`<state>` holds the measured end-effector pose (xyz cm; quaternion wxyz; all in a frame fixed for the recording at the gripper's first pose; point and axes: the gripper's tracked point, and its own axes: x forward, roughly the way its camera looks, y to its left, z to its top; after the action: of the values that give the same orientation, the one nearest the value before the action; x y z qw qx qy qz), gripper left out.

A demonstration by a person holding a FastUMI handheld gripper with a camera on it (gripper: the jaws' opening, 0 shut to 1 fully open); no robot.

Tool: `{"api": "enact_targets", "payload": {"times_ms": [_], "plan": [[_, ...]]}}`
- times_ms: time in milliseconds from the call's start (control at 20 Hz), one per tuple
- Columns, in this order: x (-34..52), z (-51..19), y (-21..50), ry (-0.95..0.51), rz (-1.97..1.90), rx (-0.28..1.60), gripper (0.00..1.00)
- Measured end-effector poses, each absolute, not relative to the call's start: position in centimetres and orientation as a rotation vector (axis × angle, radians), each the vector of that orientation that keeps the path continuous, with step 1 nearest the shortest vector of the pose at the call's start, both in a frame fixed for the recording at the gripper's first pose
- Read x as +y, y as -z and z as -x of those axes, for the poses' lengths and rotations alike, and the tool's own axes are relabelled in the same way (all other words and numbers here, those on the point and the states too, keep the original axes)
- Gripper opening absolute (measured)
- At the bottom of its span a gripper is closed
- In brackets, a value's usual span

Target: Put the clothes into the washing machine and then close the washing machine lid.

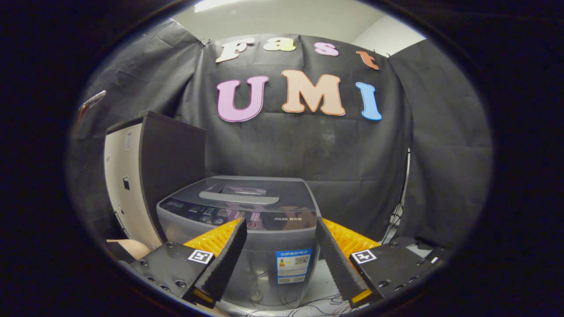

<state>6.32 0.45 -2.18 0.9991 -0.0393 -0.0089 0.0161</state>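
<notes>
The grey top-loading washing machine (260,229) stands just ahead of the gripper (280,255), its smoked, glossy lid (246,193) lying flat and shut beside a dark cabinet (152,176). That lid looks rigid, light and slick; its pale front handle recess seems the best hold. The fingers stand wide apart, holding nothing.

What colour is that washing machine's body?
Grey, with a darker glossy lid that is down; the washing machine shows best in the gripper view, beyond the open gripper.

Black cloth wall (335,158); dark cabinet (172,163) beside it.
</notes>
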Motion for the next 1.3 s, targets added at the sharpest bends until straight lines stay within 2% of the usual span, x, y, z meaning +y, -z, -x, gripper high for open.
{"api": "enact_targets", "payload": {"times_ms": [1300], "plan": [[0.3,-3.3,2.4,-0.040,0.058,-0.044,0.98]]}}
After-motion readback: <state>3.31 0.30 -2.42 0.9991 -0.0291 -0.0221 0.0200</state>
